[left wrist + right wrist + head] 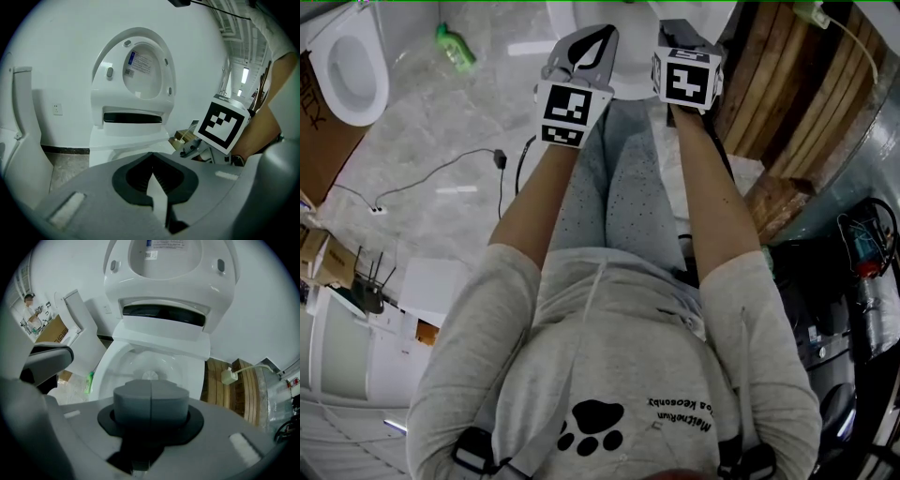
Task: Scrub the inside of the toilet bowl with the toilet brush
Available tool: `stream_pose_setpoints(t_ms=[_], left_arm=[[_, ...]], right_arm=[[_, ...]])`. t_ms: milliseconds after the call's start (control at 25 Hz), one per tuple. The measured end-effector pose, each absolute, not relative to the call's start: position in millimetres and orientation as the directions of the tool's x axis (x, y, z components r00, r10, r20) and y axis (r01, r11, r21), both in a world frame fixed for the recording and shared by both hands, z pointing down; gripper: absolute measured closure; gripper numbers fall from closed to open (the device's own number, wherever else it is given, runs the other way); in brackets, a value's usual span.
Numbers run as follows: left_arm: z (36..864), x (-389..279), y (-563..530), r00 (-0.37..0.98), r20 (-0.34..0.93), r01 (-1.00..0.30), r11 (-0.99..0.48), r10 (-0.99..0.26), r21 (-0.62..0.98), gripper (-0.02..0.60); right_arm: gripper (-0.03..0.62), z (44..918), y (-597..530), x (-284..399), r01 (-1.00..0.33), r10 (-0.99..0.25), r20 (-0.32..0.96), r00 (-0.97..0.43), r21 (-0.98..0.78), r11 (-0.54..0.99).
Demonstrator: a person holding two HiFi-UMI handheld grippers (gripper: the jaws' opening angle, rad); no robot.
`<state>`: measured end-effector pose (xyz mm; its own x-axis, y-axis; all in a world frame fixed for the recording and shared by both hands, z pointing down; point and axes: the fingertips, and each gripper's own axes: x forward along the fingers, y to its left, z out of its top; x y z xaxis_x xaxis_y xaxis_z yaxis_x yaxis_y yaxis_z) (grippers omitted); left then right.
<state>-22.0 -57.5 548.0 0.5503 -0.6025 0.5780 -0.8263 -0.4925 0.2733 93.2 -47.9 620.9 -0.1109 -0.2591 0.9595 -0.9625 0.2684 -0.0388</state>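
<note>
Left gripper (151, 161) and right gripper (150, 394), claws pressed together and empty, poised above the bowl (121, 365), lid (164, 258) up for access; brush in no view, so scrubbing judged unstarted.

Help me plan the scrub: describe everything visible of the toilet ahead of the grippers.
The toilet is white and glossy, ceramic-looking. Its seat and lid stand raised upright, with a printed label inside the lid. A dark slot runs across the housing below them. The bowl is open and looks clean, with a round outlet at its bottom and no tool in it. It backs onto a white wall; wooden planks stand beside it.
</note>
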Motion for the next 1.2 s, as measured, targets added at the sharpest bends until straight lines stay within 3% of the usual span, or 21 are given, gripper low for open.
stream_pose_setpoints(t_ms=[400,1200], left_arm=[[513,-13,-61,0.557,0.575,-0.82,-0.508,-0.6,0.264,0.578],[349,-7,-40,0.57,0.475,-0.816,-0.527,-0.67,0.237,0.58]], right_arm=[[0.445,561,-28,114,-0.974,-0.334,0.935,-0.12,-0.045,0.224],[0.445,359,5,119,-0.962,-0.568,0.792,-0.225,-0.087,0.26]])
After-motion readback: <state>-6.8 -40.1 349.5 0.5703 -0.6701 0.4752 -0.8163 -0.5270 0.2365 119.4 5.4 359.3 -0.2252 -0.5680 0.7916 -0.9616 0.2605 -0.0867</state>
